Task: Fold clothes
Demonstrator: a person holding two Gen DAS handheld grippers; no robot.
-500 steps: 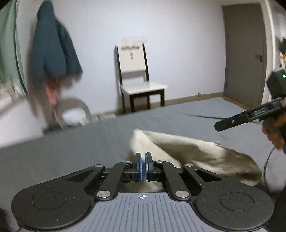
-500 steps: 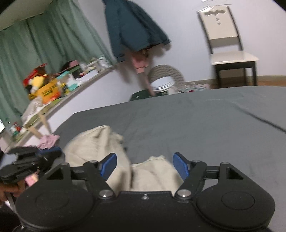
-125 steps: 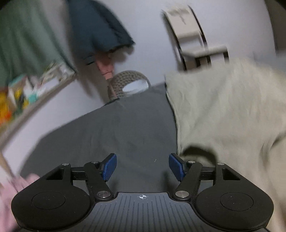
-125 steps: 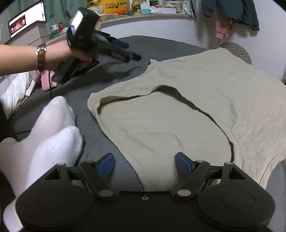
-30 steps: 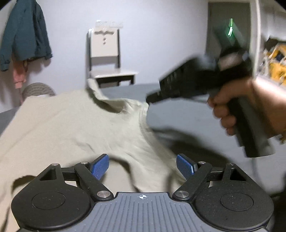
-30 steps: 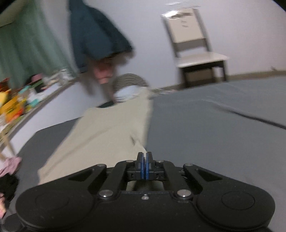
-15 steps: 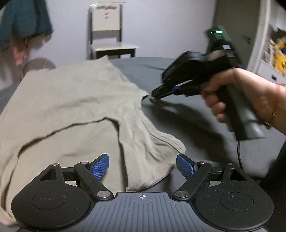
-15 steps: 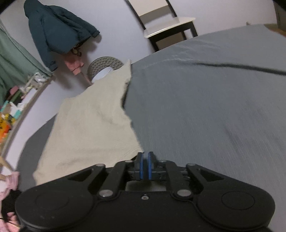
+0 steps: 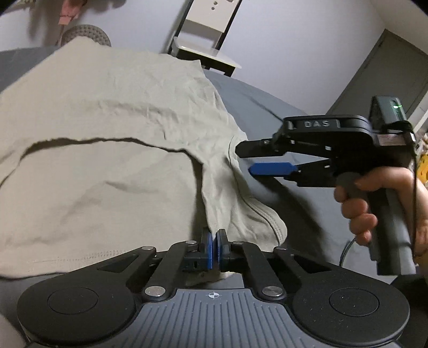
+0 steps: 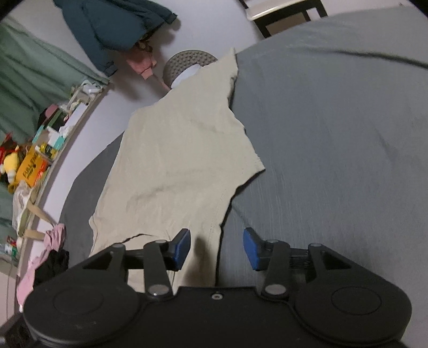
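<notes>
In the left wrist view, a beige shirt (image 9: 107, 150) fills the left and centre of the frame, spread over a grey bed (image 9: 270, 112) with its far edge running to the upper left. A dark fold line crosses the cloth from the left edge toward the centre. At the lower centre the left gripper (image 9: 213, 247) is clenched on a pinched ridge of the shirt, the cloth rising from between its blue pads (image 9: 209, 249) and fanning upward. Just right of that, a hemmed shirt edge curls on the bed. At the top, right of centre, a chair (image 9: 206, 34) stands against the wall. At the right of the frame the right gripper (image 9: 244, 159) is held by a hand (image 9: 379, 203), its fingers parted, one black above and one blue below, their tips just beside the shirt's right edge near the collar seam; whether they touch the cloth cannot be told.

In the right wrist view, a shelf (image 10: 40, 166) of clutter and a green curtain (image 10: 29, 83) sit at the left, with a dark jacket (image 10: 115, 24) hanging at the upper left. The shirt (image 10: 176, 160) lies in the centre-left, stretching from the top centre down to the released right gripper (image 10: 216, 249) at the bottom. Its lower edge reaches behind the left blue pad (image 10: 182, 247), and the gap between the pads shows part cloth, part bare grey bed (image 10: 334, 139), which fills the right.
</notes>
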